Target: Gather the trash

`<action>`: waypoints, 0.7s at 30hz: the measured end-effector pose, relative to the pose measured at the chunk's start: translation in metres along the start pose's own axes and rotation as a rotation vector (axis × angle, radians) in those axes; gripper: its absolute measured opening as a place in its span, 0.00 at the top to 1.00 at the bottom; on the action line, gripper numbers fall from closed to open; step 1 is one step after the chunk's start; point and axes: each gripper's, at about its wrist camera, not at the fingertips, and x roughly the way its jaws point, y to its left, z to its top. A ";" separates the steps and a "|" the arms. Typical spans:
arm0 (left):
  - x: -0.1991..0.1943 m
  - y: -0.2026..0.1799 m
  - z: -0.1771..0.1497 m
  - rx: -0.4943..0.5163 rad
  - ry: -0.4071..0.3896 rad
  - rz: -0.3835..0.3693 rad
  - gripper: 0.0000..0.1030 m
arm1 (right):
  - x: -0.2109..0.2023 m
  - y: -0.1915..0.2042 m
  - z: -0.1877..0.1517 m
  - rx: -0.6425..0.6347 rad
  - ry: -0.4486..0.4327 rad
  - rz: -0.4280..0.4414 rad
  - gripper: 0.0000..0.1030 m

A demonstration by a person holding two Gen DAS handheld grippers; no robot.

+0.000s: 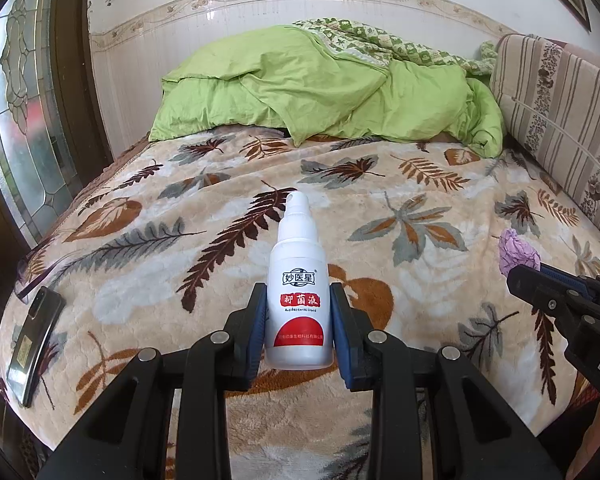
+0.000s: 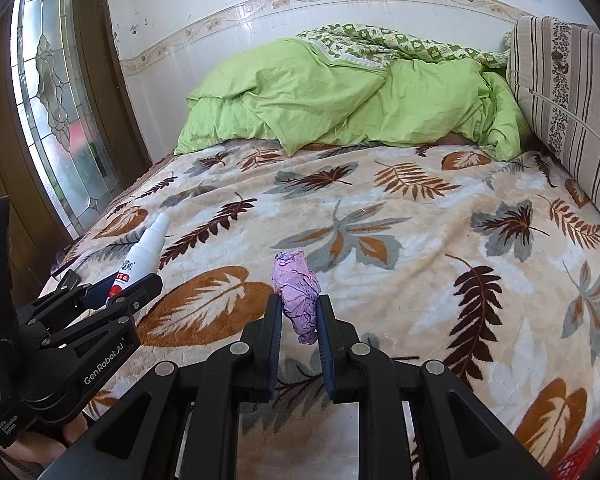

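Each hand-held gripper is already loaded: the left hand-held gripper (image 1: 299, 320) clamps the white spray bottle (image 1: 299, 288) lengthwise (nozzle toward frame top), and the right hand-held gripper (image 2: 299, 320) pinches the crumpled purple paper (image 2: 298, 294).

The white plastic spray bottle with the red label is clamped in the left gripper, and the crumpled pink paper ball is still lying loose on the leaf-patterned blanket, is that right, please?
Not quite. The white plastic spray bottle with the red label is indeed clamped in the left gripper, but the crumpled pink paper ball is not lying loose: the right wrist view shows it pinched in the right gripper, above the leaf-patterned blanket.
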 end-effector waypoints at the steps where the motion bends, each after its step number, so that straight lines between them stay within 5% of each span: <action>1: 0.000 0.000 0.000 -0.001 0.000 -0.001 0.72 | -0.001 0.000 0.000 0.002 0.000 0.000 0.83; 14: -0.002 -0.010 -0.005 -0.005 -0.010 -0.072 0.72 | -0.005 -0.005 0.002 0.035 0.004 0.009 0.83; 21: -0.024 -0.039 -0.003 0.059 -0.010 -0.242 0.72 | -0.046 -0.031 -0.006 0.147 0.003 0.027 0.83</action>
